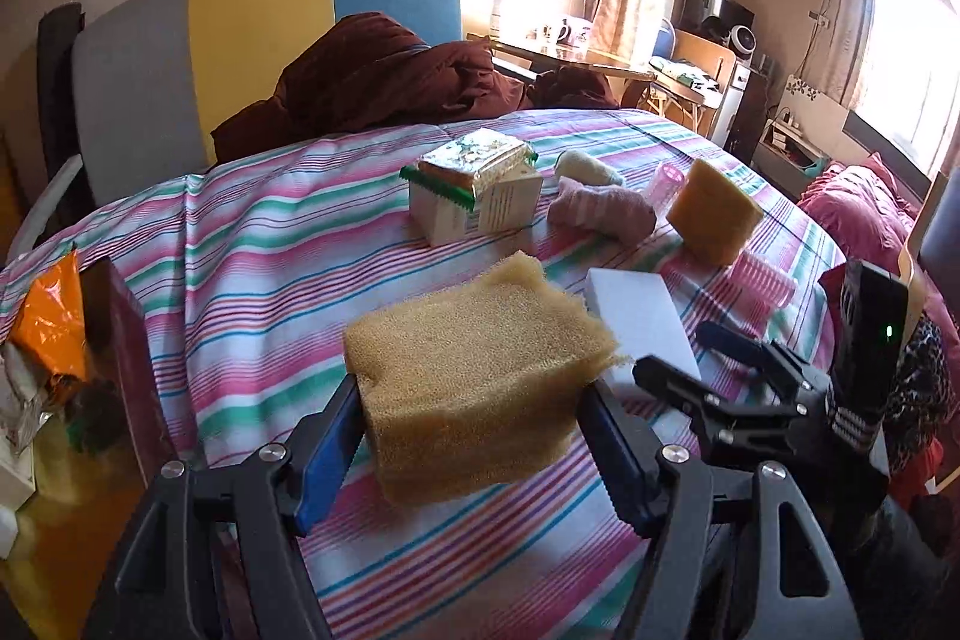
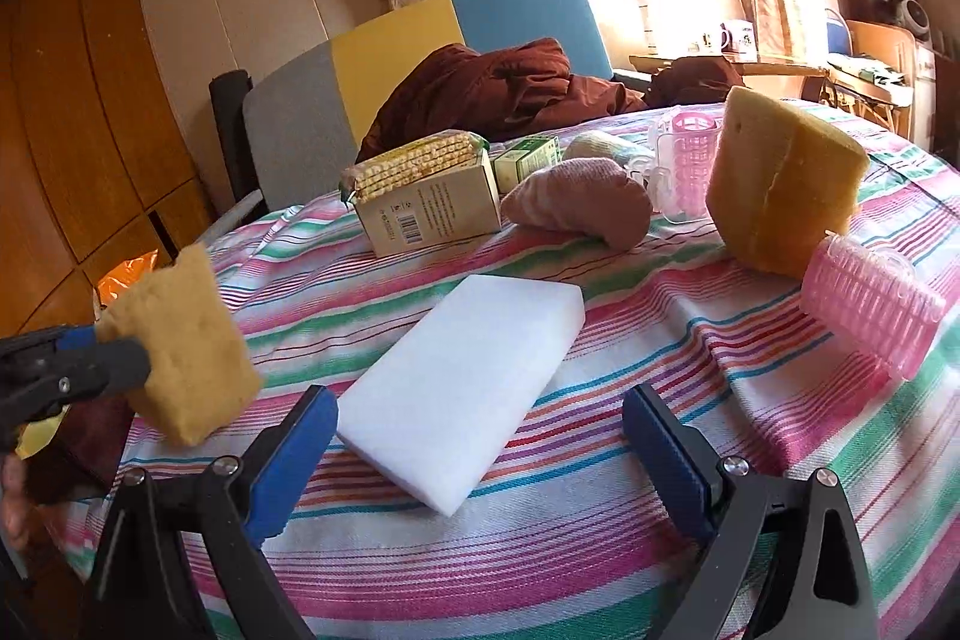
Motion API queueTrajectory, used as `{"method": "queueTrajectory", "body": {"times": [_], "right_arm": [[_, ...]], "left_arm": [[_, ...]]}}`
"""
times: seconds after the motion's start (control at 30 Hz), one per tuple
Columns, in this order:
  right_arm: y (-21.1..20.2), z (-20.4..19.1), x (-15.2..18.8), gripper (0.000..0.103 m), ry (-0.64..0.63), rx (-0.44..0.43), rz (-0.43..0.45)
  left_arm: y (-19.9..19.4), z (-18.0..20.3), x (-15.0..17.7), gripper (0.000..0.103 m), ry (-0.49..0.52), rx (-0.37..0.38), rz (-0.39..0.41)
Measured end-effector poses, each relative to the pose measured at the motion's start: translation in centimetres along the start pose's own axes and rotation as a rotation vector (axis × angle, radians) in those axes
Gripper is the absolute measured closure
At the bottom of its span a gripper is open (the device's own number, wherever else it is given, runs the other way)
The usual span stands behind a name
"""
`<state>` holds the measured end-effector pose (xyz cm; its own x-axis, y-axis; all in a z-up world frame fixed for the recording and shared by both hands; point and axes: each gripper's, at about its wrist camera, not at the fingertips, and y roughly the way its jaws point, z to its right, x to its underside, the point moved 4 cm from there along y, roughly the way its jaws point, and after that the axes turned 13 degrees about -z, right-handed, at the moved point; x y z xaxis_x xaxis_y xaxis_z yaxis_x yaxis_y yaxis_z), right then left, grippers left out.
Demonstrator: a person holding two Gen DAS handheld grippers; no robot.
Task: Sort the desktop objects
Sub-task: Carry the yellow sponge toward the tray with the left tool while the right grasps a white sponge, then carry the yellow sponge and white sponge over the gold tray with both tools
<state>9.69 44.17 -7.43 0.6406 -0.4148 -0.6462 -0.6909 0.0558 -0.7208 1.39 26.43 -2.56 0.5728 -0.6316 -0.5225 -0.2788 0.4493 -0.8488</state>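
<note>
The left gripper (image 1: 474, 436) clamps a yellow sponge (image 1: 474, 370), apparently lifted clear of the striped tablecloth (image 1: 252, 250). The right gripper (image 2: 480, 436) hangs wide open, its blue pads (image 2: 294, 460) flanking the near end of a white foam block (image 2: 462, 400) lying flat, touching nothing.

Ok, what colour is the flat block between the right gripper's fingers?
White, plain: the foam block lies on the striped cloth; the right wrist view shows it best.
</note>
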Motion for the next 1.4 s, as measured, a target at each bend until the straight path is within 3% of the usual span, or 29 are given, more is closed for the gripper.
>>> {"method": "queueTrajectory", "body": {"times": [0.23, 0.63, 0.73, 0.8, 1.0, 1.17, 1.4], "right_arm": [[-0.6, -0.4, -0.6, 0.006, 0.042, 0.036, -0.040], [0.8, -2.4, -2.6, 0.006, 0.036, 0.180, -0.107], [1.8, -2.6, -2.6, 0.010, 0.017, 0.229, -0.144], [2.2, -2.7, -2.4, 0.022, 0.003, 0.248, -0.165], [1.7, -3.4, -1.9, 0.033, -0.043, 0.254, -0.144], [1.1, -3.4, -1.5, 0.034, -0.050, 0.212, -0.140], [0.4, -4.1, -0.7, 0.035, -0.075, 0.155, -0.121]], "left_arm": [[0.2, 0.6, 2.1, 0.026, 0.046, -0.019, 0.036], [-0.5, 0.0, 3.3, 0.021, -0.003, 0.061, 0.087], [-0.4, 0.0, 3.3, 0.021, -0.009, 0.066, 0.085], [-0.2, 0.1, 3.2, 0.021, -0.009, 0.063, 0.081], [0.4, 0.3, 2.5, 0.021, -0.015, 0.042, 0.085], [1.0, -0.1, 1.7, 0.021, -0.049, 0.035, 0.089], [0.9, -0.4, 1.7, 0.029, -0.073, 0.042, 0.093]]}}
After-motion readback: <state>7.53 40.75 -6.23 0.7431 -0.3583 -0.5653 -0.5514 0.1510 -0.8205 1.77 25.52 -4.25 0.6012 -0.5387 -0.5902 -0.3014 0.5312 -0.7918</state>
